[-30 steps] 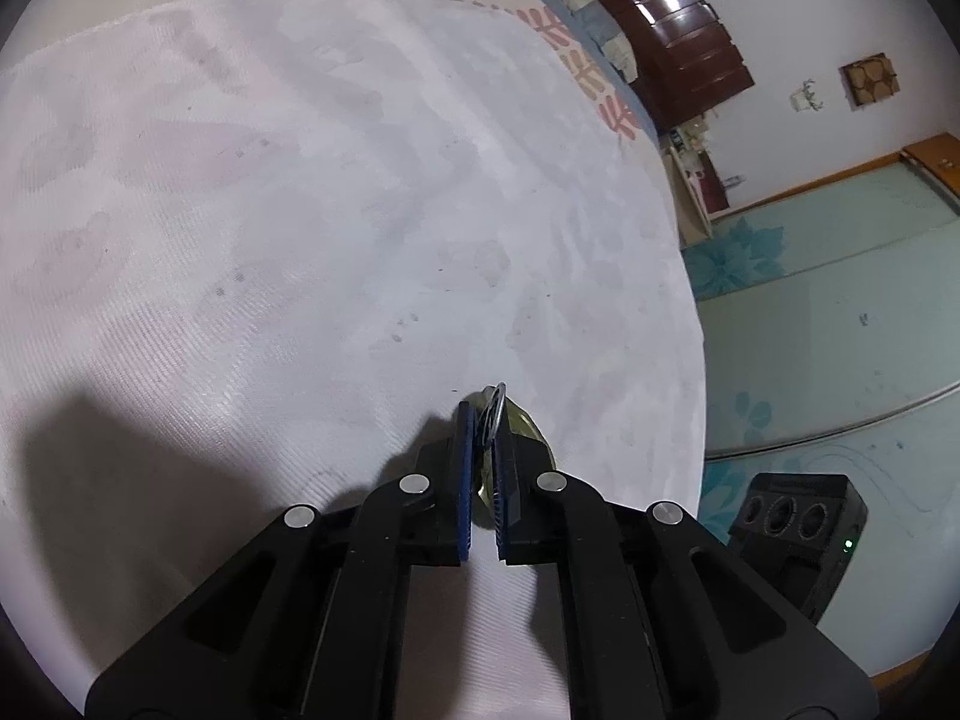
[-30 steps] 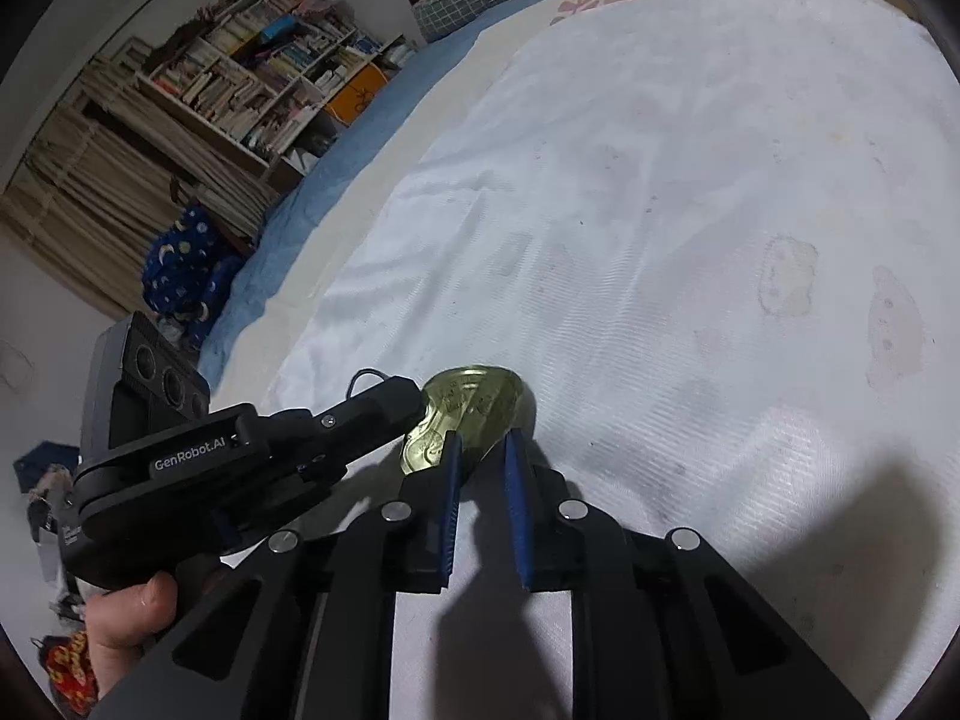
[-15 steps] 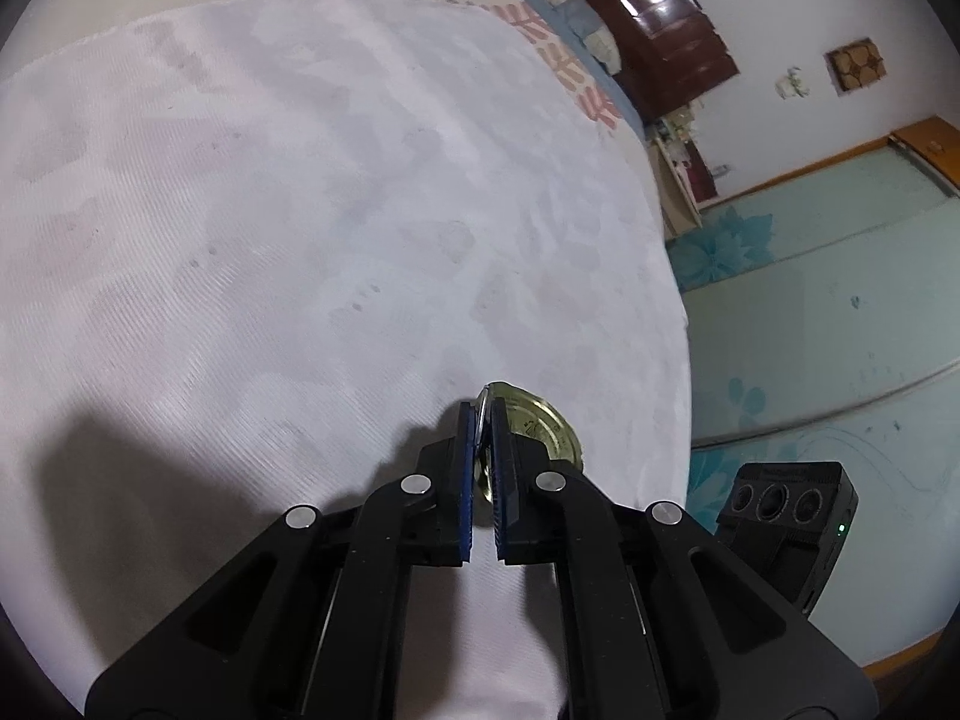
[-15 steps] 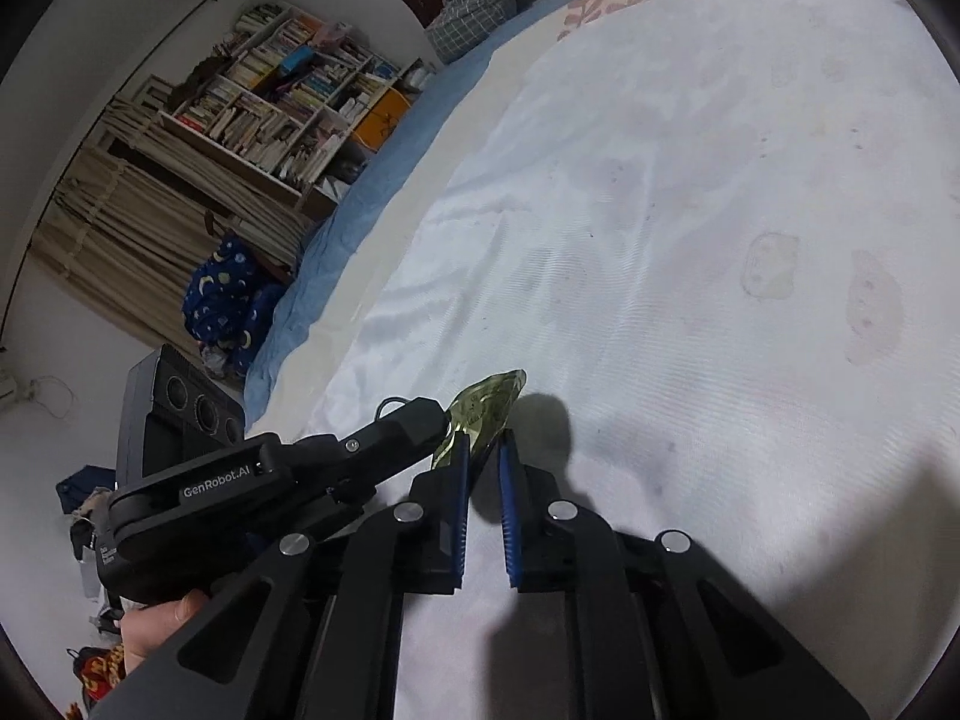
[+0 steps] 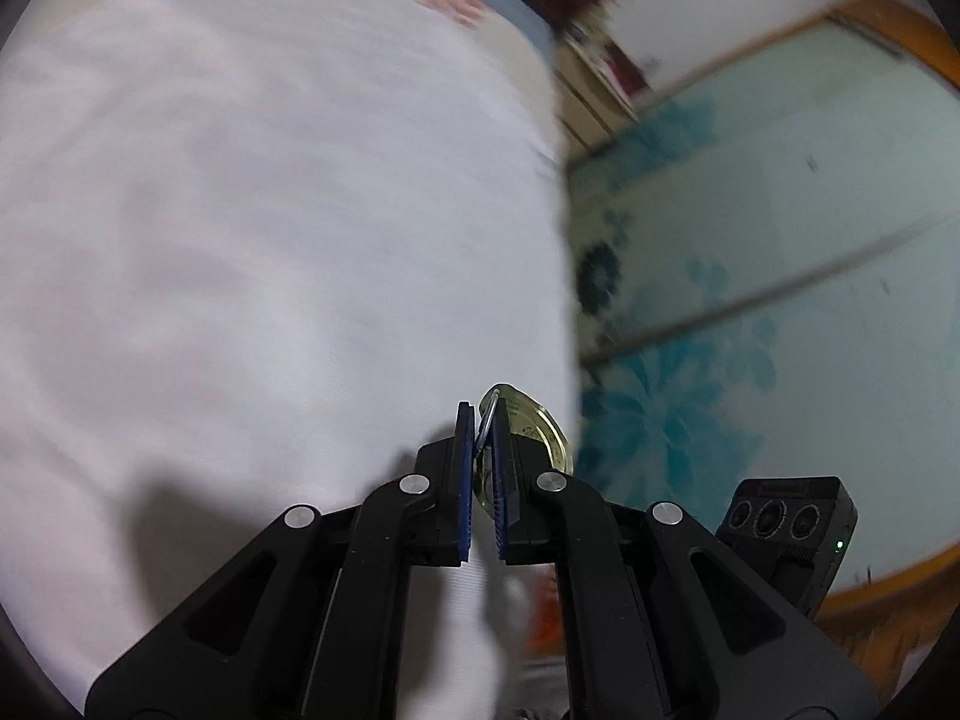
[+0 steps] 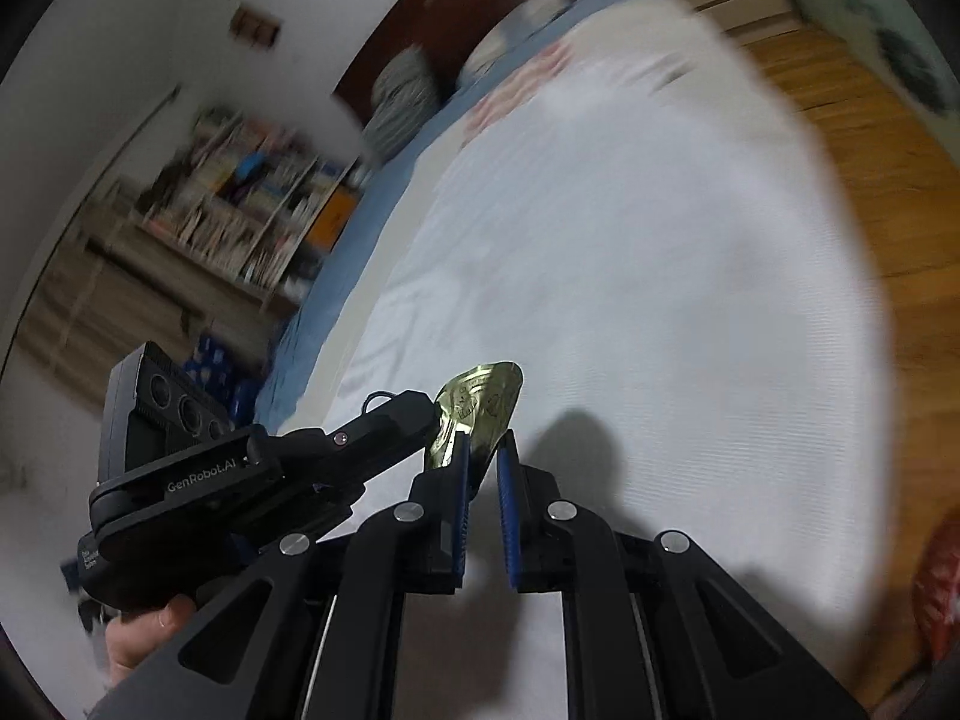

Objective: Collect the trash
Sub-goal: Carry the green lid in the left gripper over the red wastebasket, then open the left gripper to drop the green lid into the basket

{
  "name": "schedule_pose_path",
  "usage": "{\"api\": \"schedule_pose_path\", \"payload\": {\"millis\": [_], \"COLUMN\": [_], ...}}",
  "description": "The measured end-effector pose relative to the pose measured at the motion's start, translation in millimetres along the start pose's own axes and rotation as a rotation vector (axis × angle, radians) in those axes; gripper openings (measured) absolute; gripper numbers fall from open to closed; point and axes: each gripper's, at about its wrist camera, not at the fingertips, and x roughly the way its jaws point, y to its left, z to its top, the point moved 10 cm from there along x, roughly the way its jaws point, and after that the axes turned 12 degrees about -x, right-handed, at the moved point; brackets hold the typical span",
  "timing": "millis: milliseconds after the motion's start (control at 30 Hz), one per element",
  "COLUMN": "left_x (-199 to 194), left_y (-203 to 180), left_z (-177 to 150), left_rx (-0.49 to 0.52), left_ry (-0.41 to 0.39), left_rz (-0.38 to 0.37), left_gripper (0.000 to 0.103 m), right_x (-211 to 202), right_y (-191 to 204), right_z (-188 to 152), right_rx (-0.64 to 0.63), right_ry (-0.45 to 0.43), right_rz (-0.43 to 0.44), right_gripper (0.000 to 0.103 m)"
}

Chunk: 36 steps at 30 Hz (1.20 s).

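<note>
The left hand-held gripper (image 5: 483,420) pinches a gold can lid (image 5: 537,429), half hidden; the right hand-held gripper (image 6: 485,450) is closed, empty; the bed (image 6: 600,270) is blurred.

"GenRobot.AI" in white on the side of the black left gripper (image 6: 483,453), lower left of the right wrist view. Small print on the gold lid (image 6: 480,402), too blurry to read.

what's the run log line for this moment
task: collect trash | left gripper: shut on can lid | right gripper: shut on same lid | lid: off the bed, held by both
</note>
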Motion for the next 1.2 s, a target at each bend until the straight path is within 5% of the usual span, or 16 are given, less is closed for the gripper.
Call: {"api": "schedule_pose_path", "payload": {"millis": [367,600,867,1200], "left_x": [119,184,229,246], "left_y": [-177,-213,-179,-180], "left_z": [-178,-275,-316,-322], "left_rx": [0.238,0.344,0.333,0.320], "left_ry": [0.247,0.374,0.425,0.400], "left_rz": [-0.089,-0.055,0.056,0.085], "left_gripper": [0.005,0.005,0.005,0.006], "right_x": [-272,-378,-381,-353], "right_y": [-161,-253,-307,-318], "right_z": [-22,-77,-142,-140], "right_rx": [0.187,0.312,0.448,0.487], "right_ry": [-0.235,-0.297,-0.241,-0.225], "right_rz": [-0.223,-0.322,-0.322,-0.306], "right_gripper": [0.011,0.011,0.011,0.011]}}
